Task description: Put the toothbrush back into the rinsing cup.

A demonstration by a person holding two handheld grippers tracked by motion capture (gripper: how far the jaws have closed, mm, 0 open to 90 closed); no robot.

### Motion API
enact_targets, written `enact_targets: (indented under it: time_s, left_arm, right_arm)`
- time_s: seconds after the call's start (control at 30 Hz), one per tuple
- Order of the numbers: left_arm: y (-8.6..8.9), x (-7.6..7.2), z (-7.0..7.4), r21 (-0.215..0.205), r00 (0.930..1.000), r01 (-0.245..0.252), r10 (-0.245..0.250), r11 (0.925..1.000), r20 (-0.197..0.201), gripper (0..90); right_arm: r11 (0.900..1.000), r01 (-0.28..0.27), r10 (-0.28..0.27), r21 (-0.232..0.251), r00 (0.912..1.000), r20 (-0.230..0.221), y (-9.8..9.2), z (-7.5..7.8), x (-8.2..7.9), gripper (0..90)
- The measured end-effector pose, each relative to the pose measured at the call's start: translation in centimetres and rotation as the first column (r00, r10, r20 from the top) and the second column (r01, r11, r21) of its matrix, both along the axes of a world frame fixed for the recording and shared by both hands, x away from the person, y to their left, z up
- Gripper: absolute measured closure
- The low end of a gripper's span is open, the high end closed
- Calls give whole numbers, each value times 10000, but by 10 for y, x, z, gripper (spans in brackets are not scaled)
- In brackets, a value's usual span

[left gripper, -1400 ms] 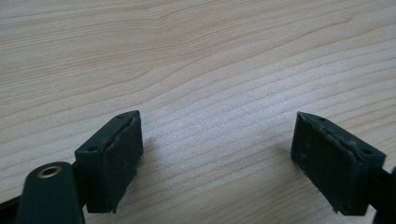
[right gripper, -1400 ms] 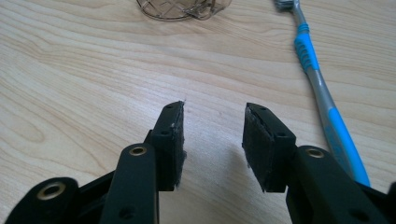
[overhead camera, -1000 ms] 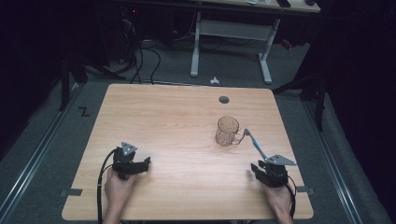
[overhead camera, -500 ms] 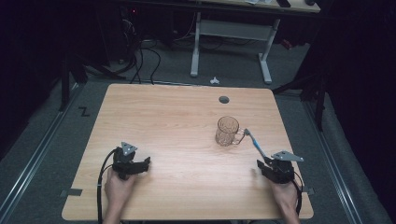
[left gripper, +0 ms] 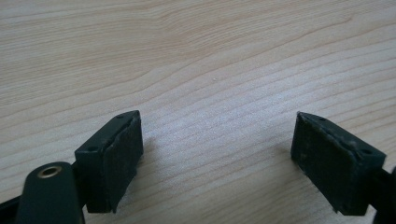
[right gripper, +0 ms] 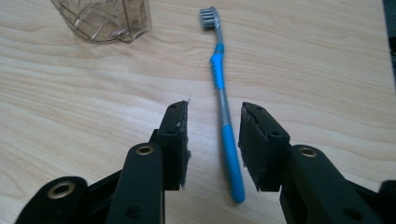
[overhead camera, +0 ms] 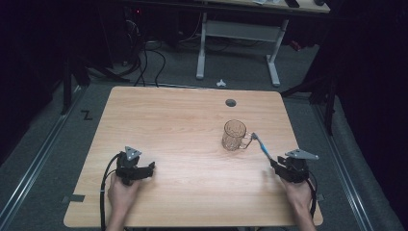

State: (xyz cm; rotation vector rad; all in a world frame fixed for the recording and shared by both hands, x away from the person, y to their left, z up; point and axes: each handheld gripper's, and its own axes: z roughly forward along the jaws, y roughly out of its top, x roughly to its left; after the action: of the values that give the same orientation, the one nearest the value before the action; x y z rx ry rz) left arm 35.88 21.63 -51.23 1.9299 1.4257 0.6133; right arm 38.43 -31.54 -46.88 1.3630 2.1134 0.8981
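Glass mug empty beside toothbrush, right gripper parted astride its handle, left gripper wide apart.

Toothbrush between parted jaws, seemingly untouched; glass mug beyond

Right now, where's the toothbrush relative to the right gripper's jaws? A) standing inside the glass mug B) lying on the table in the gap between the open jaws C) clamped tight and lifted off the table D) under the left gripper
B: in the right gripper view the toothbrush lies flat on the table, its handle in the gap of the right gripper, jaws apart and not touching it.
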Motion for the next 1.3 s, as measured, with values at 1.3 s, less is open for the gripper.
enact_targets:
  time_s: [1.3]
  left_arm:
    - [0,0,0,-16,10000,2,-2,10000,-2,174]
  right_arm:
    - [9941,-529,389,-948,9888,-1438,18,31,82,692]
